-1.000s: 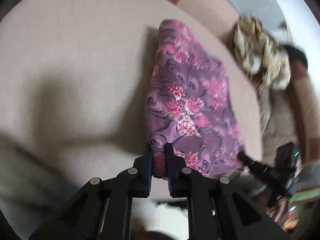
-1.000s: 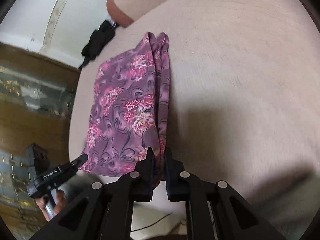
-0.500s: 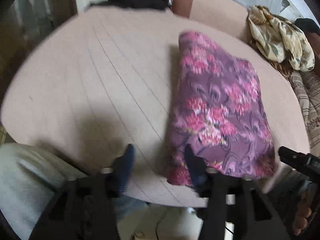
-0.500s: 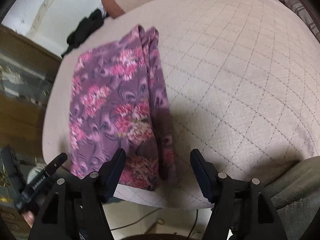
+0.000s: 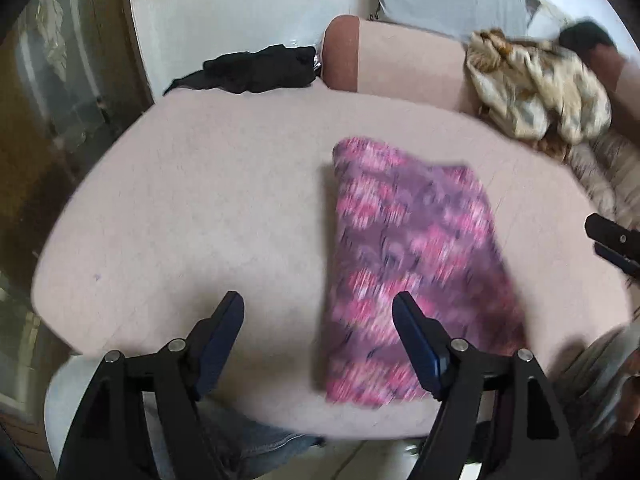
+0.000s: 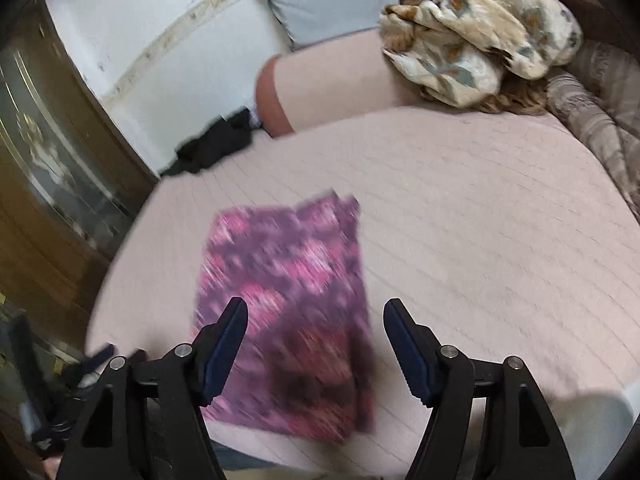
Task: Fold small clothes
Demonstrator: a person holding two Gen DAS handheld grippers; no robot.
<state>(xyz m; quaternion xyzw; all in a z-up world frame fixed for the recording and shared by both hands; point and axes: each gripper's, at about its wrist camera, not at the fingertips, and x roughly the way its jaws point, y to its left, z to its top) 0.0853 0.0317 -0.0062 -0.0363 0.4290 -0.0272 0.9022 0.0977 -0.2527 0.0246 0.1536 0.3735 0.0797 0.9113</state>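
Purple-and-pink floral folded cloth (image 5: 412, 264) lies flat as a neat rectangle on the pale pink quilted bed cover (image 5: 208, 208), near the front edge, its print smeared by motion blur. Left tongs (image 5: 318, 320) are spread wide and grasping nothing, one dark blue ridged pad over bare cover, the other over the cloth's near part. Right tongs (image 6: 312, 326) likewise splayed and empty above the cloth (image 6: 288, 300) (contact is hard to judge through the blur). Faint stitched lines cross the cover (image 6: 480, 220). Farther back, a crumpled black garment (image 5: 252, 70) sits at the far corner beside a pink bolster with a brown end (image 5: 376, 62), and a rumpled cream-and-tan patterned fabric heap (image 6: 476, 36) rests on the bolster.
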